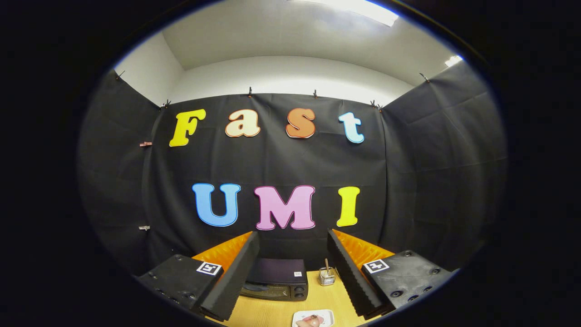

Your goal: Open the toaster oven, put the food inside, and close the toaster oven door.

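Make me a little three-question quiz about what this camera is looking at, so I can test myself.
1. True or false: the toaster oven door is already open.
2. Where does the white plate of food lie?
A. on top of the toaster oven
B. on the wooden table, nearer the camera than the oven
C. inside the glass jar
3. Fill in: the fingers of the hand-held gripper stand ____, with nothing between them.

Key: 1. False, it looks closed. 2. B. 3. apart (open).
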`<action>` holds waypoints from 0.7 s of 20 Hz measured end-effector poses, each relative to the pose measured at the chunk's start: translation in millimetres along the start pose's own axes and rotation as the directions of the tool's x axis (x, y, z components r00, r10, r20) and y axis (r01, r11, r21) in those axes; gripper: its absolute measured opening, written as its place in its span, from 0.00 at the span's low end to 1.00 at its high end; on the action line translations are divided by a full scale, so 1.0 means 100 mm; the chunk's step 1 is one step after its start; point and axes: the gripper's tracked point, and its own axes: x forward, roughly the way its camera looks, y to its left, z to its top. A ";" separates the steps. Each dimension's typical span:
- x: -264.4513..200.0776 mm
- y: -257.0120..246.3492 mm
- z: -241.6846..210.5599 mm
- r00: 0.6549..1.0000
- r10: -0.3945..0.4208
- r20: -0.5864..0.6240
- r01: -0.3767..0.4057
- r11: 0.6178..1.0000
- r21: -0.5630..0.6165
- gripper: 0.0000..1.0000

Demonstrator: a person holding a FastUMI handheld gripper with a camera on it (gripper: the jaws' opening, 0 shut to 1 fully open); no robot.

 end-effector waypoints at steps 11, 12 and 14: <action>0.06 -0.02 0.00 1.000 -0.018 0.006 0.018 1.000 -0.006 0.98; 0.07 -0.02 -0.03 1.000 -0.017 0.002 0.017 1.000 -0.015 0.98; 0.11 0.02 -0.06 1.000 -0.011 -0.004 0.010 1.000 -0.023 0.98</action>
